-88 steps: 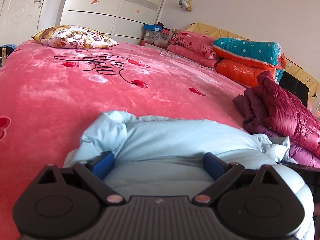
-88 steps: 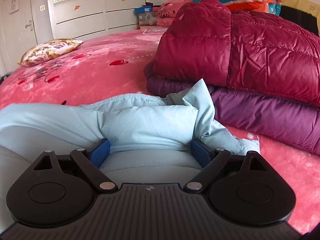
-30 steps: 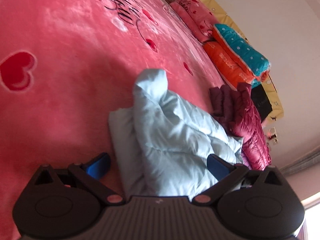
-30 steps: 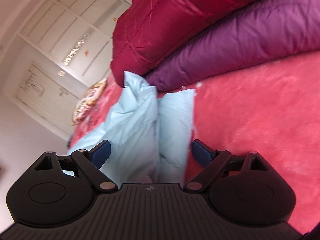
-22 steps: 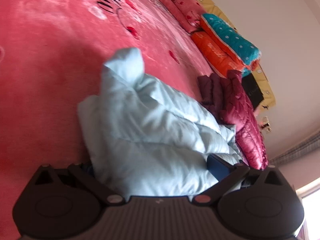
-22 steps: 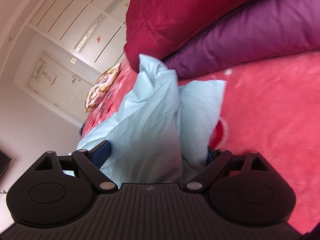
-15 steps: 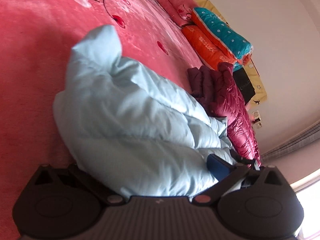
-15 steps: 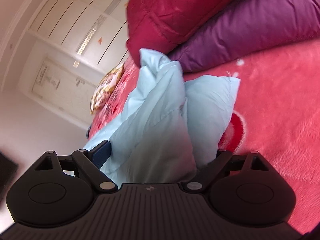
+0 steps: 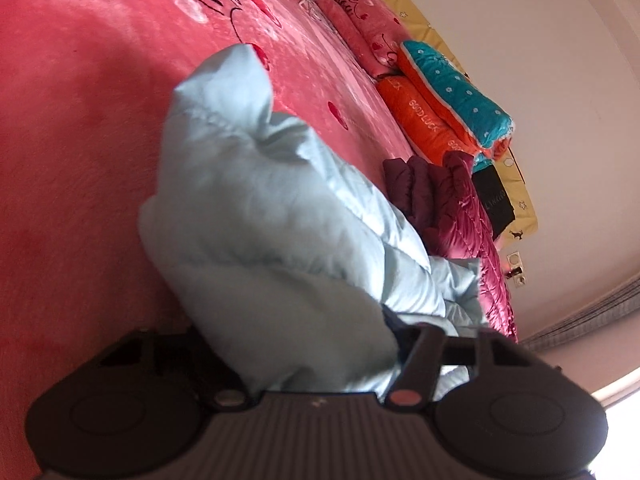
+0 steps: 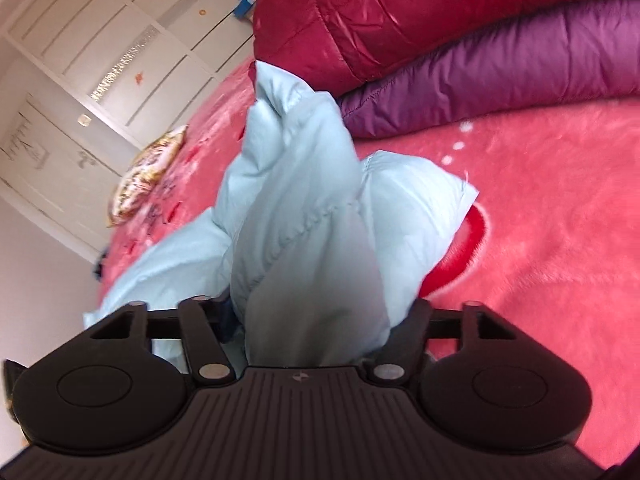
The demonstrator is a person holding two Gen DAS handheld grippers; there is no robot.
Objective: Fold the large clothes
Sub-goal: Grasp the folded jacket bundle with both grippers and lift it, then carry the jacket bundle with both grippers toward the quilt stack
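While both tools were closing, the light blue jacket point(image 9: 256, 216) sat bunched on the pink bed point(image 9: 80, 120), its padding filling the gap of each. Left tool point(image 9: 304, 344): jaws narrowing with a thick fold of jacket between them; the near finger was buried under fabric, so I couldn't tell if the pads were pressing yet. Right tool point(image 10: 316, 320): same story, a puffy fold stood up between the fingers and hid both tips, so contact was unclear. One corner of the jacket stuck up away from the tools. The maroon jacket point(image 10: 400, 12) lay stacked on the purple jacket point(image 10: 500, 76), just beside the light blue jacket on its far side and touching it in the right wrist view. Folded blankets point(image 9: 448, 96) lay well beyond the light blue jacket near the wall. A patterned pillow point(image 10: 148, 172) lay well apart from it, toward the white wardrobe point(image 10: 120, 40).
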